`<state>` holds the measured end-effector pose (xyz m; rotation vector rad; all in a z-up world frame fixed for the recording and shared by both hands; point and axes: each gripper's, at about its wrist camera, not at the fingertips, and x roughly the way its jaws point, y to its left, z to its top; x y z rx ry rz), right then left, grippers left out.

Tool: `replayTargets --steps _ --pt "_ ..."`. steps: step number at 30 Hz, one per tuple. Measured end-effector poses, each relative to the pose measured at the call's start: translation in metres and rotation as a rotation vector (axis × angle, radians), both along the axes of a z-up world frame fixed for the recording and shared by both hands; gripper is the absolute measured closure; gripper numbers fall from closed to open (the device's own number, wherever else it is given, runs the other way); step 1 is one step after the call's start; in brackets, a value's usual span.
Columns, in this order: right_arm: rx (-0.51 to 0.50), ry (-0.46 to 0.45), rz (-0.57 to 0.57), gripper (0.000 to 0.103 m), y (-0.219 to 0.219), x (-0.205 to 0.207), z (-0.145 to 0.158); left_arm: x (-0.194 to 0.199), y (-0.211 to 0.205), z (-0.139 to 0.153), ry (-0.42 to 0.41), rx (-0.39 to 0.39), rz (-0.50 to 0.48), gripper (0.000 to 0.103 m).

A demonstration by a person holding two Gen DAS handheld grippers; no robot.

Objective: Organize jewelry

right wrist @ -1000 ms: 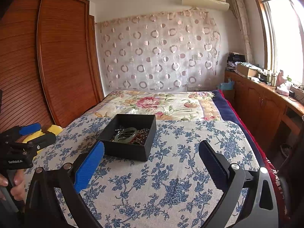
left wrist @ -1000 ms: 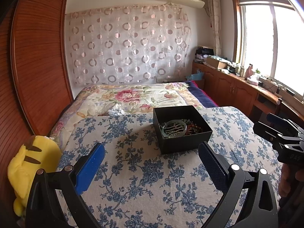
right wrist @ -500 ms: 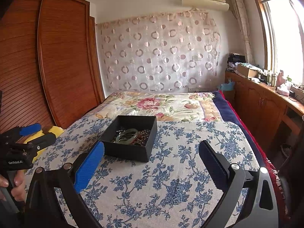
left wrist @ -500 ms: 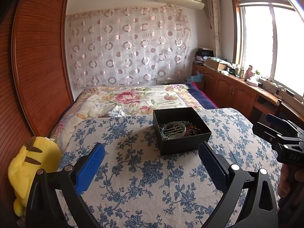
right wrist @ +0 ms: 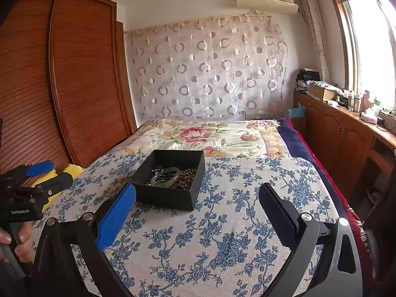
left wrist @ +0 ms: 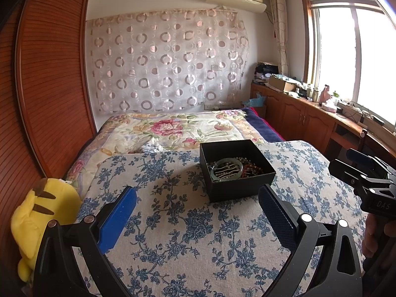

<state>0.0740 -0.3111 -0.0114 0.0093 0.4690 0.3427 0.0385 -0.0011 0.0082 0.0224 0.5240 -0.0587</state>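
A black open box [left wrist: 241, 188] [right wrist: 163, 199] sits on the blue-flowered cloth [left wrist: 178, 225] [right wrist: 222, 235] covering the bed. Inside lie a pale green bangle [left wrist: 226, 170] [right wrist: 165, 175] and dark and reddish bead strings [left wrist: 252, 168] [right wrist: 185, 182]. My left gripper [left wrist: 198, 195] stands open a little in front of the box, nothing between its fingers. My right gripper [right wrist: 198, 195] is open too, with the box just beyond its blue left pad [right wrist: 116, 219]. In the other camera each gripper shows at the frame edge, held by a hand [right wrist: 21, 245].
A yellow plush toy [left wrist: 39, 217] lies at the bed's left edge by the wooden wardrobe [left wrist: 49, 86]. A floral quilt [left wrist: 178, 131] covers the far half of the bed. Low wooden cabinets [left wrist: 309, 123] with clutter run under the window on the right.
Both views have tilted slightly upward, so the box sits a little lower and nearer the fingertips. Both grippers stay open and empty.
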Motion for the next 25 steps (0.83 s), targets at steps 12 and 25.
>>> replayTargets --steps 12,25 --pt "0.001 -0.002 0.000 0.003 0.0006 -0.0009 0.0006 -0.0005 0.0008 0.0029 -0.005 0.002 -0.001 0.008" --pt "0.002 -0.002 -0.001 0.003 0.0000 -0.0008 -0.0002 -0.0008 0.0007 0.0060 -0.007 0.002 -0.001 0.008"
